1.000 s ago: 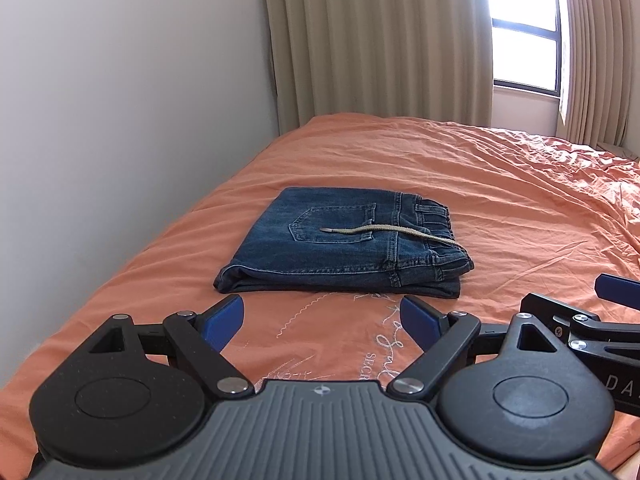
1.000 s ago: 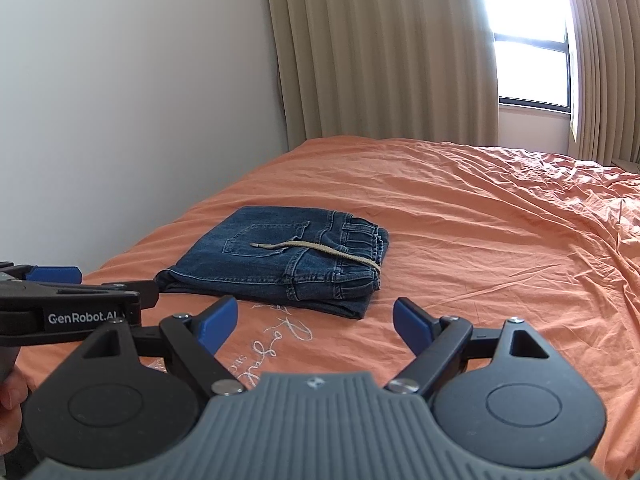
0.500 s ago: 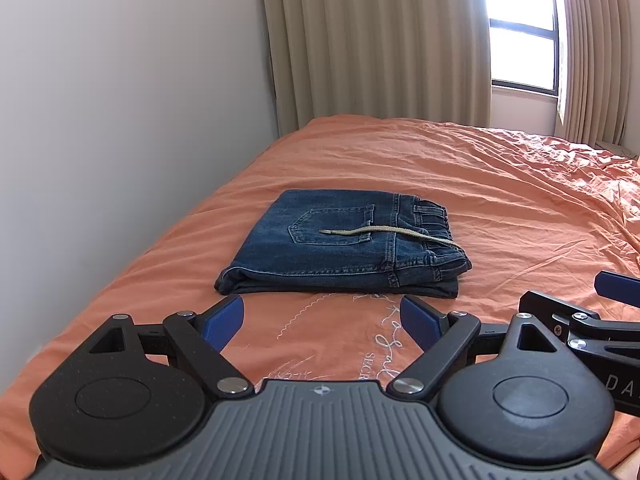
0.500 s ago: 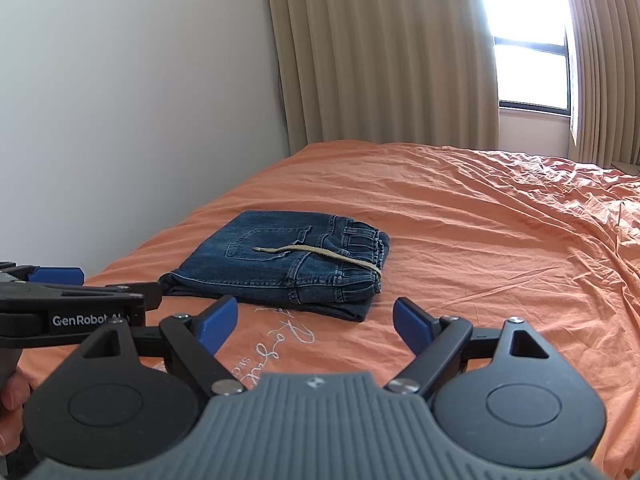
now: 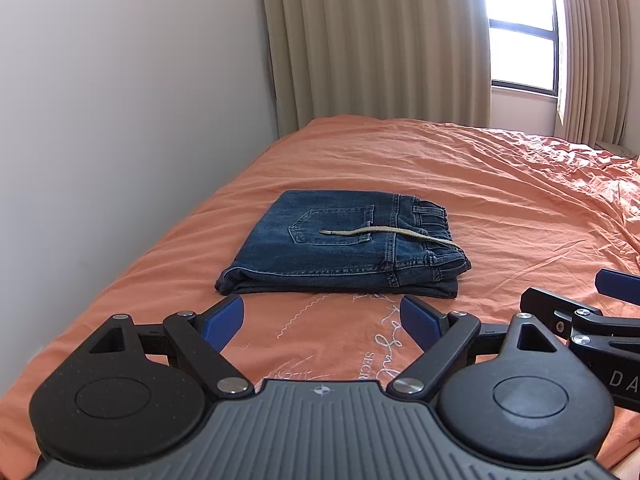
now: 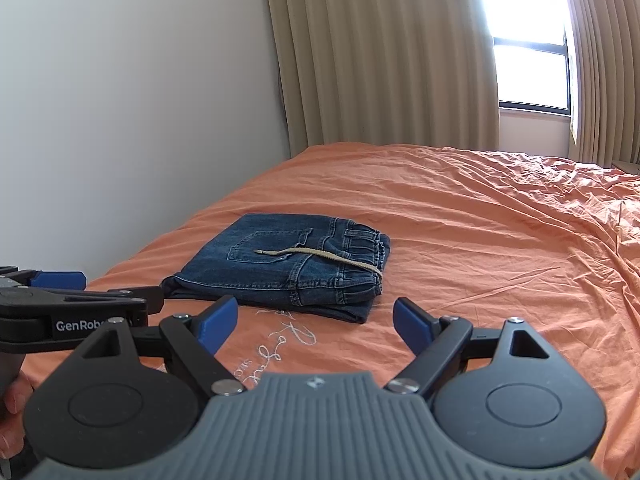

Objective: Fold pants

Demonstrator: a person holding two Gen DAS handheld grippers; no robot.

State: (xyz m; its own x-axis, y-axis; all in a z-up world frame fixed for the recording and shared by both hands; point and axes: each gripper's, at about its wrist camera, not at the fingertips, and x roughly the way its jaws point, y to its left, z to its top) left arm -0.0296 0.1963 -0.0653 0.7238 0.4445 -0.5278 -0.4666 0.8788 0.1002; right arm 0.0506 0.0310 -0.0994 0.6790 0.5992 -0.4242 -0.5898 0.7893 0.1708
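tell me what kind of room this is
Most likely a bedroom: a bed with an orange sheet, long beige curtains beside a window, and folded jeans lying on the bed.

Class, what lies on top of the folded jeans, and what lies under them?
On the jeans: a beige drawstring. Under them: the orange bedsheet; the covered part is hidden.

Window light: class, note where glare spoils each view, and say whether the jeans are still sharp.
Left wrist view: the window is blown out white at upper right, yet the jeans stay sharp and evenly lit. Right wrist view: the same glare bleeds onto the curtain; jeans stitching and drawstring remain clear. Both views bend at the edges.
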